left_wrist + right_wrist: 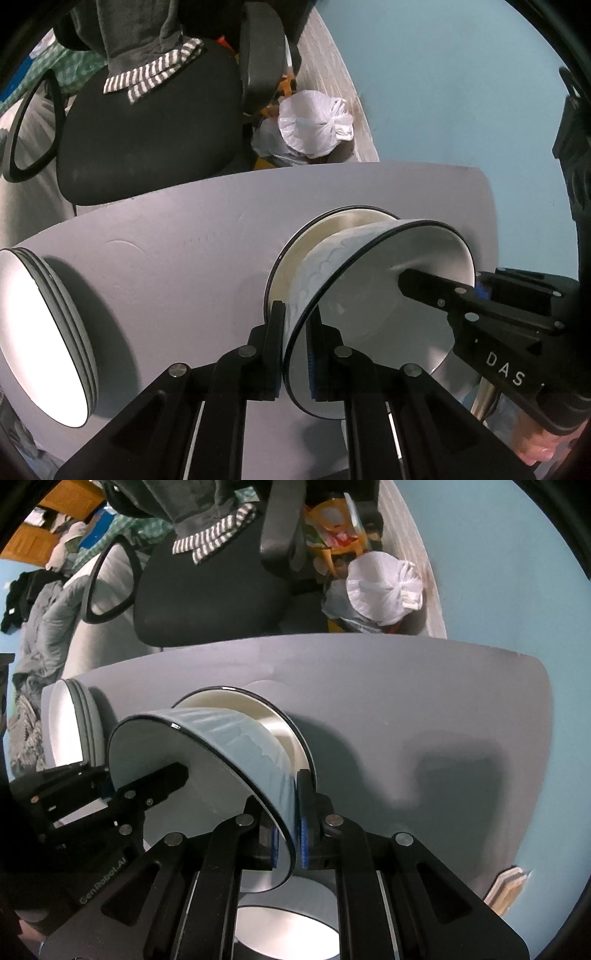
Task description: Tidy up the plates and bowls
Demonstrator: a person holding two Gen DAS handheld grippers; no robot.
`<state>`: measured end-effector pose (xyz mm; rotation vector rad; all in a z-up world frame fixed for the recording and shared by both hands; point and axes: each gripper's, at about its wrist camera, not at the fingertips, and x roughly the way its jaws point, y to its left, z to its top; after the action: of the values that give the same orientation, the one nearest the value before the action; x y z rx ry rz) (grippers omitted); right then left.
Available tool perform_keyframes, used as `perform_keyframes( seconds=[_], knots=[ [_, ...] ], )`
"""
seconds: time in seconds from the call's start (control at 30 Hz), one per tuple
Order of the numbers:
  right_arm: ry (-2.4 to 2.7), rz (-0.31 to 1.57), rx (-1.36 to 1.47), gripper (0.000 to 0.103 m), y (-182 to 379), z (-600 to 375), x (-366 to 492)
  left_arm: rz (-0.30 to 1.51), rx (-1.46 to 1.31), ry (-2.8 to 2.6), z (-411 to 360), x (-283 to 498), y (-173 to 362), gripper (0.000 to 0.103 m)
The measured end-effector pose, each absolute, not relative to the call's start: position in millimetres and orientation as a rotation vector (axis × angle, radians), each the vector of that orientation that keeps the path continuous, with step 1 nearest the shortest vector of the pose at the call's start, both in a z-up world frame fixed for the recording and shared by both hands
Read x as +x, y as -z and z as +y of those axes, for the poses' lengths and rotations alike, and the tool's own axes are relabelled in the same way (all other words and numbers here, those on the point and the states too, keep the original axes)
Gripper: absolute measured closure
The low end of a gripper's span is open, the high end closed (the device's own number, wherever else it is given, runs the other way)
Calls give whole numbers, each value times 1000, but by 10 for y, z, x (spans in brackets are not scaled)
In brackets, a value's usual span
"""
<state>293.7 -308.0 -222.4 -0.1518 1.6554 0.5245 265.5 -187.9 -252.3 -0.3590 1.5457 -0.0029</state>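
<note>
A pale blue bowl point(332, 266) with a black rim hangs tilted just above a cream plate point(354, 221) on the grey table point(184, 240). My left gripper point(295, 317) is shut on the bowl's near rim. One finger point(424, 286) of my right gripper reaches inside the opposite rim. In the right wrist view my right gripper point(291, 812) is shut on the same bowl point(207, 753), with the left gripper's finger point(159, 782) inside it and the cream plate point(284, 727) behind. A stack of white plates point(44, 332) point(70, 727) stands to the left.
A black office chair point(147, 129) draped with clothes stands beyond the table's far edge, beside a white plastic bag point(314, 125) on the floor. A blue wall point(461, 92) is to the right. Another round dish point(288, 926) lies under the right gripper.
</note>
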Motion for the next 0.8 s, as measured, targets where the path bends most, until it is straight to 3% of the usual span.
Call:
perform_keyframes(
  seconds=[0.27, 0.4, 0.67, 0.7, 0.73, 0.8],
  knots=[
    [-493, 1679, -115, 93, 2206, -3100, 2925, 1559, -405, -9, -1822, 2674, 2538, 90],
    [-498, 1676, -109, 80, 2175, -3069, 2894, 1541, -423, -14, -1833, 2655, 2468, 80],
    [-480, 1656, -123, 77, 2133, -3045, 2899, 1555, -368, -16, -1862, 2658, 2407, 79],
    [-476, 1649, -120, 76, 2111, -3050, 2902, 1555, -355, -30, -1863, 2657, 2384, 73],
    [-463, 1635, -122, 75, 2080, -3058, 2904, 1547, -328, -63, -1856, 2654, 2346, 61],
    [-436, 1593, -134, 72, 1990, -3077, 2914, 1505, -306, -97, -1829, 2636, 2266, 52]
  ],
)
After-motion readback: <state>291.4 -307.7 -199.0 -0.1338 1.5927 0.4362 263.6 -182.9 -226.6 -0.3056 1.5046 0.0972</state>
